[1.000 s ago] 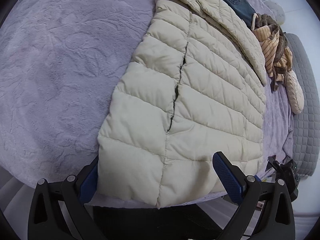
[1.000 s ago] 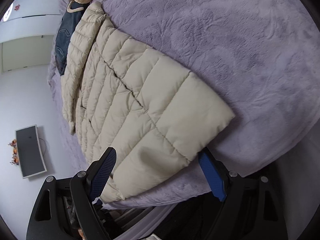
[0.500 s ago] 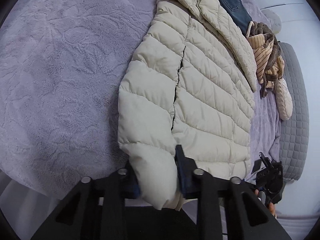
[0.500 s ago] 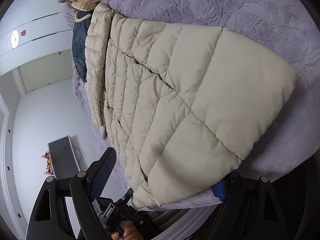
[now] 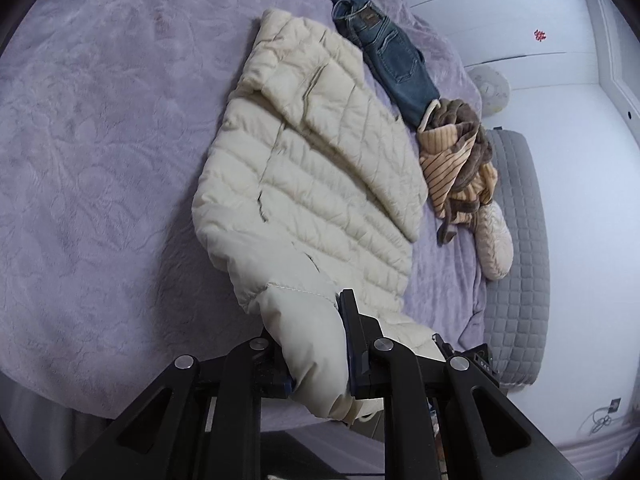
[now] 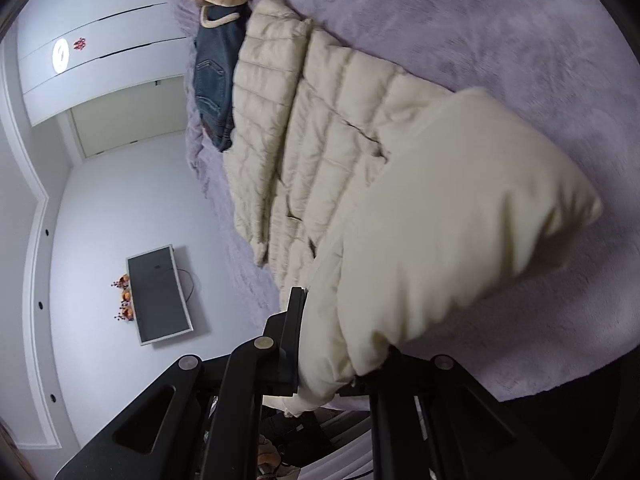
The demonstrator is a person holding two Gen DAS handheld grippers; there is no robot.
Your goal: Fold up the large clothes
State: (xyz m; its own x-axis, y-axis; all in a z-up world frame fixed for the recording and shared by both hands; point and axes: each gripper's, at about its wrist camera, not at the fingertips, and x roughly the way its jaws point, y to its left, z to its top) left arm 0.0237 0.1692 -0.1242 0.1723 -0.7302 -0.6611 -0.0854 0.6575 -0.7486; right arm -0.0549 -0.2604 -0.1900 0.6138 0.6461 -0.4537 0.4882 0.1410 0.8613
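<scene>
A cream quilted puffer jacket [image 5: 320, 168] lies on a lilac fleece bedspread [image 5: 100, 160]. My left gripper [image 5: 312, 340] is shut on the jacket's bottom hem and holds that corner lifted off the bed. In the right wrist view the same jacket [image 6: 340, 140] stretches away, and my right gripper [image 6: 340, 344] is shut on the other hem corner, which bulges up in a thick fold [image 6: 460, 208]. Both hem corners are raised above the bedspread [image 6: 520, 40]; the collar end stays flat.
Folded blue jeans [image 5: 388, 56] lie beyond the jacket's collar. A striped tan and brown garment [image 5: 456, 160] and a cream knit item [image 5: 496, 240] sit on the right by a grey quilted mattress edge [image 5: 520, 260]. A wall monitor [image 6: 158, 292] and white wardrobe [image 6: 100, 52] stand beyond the bed.
Both grippers went from open around the hem to shut on it. They have lifted the hem corners up and forward, so the jacket's lower part is bunching toward the collar.
</scene>
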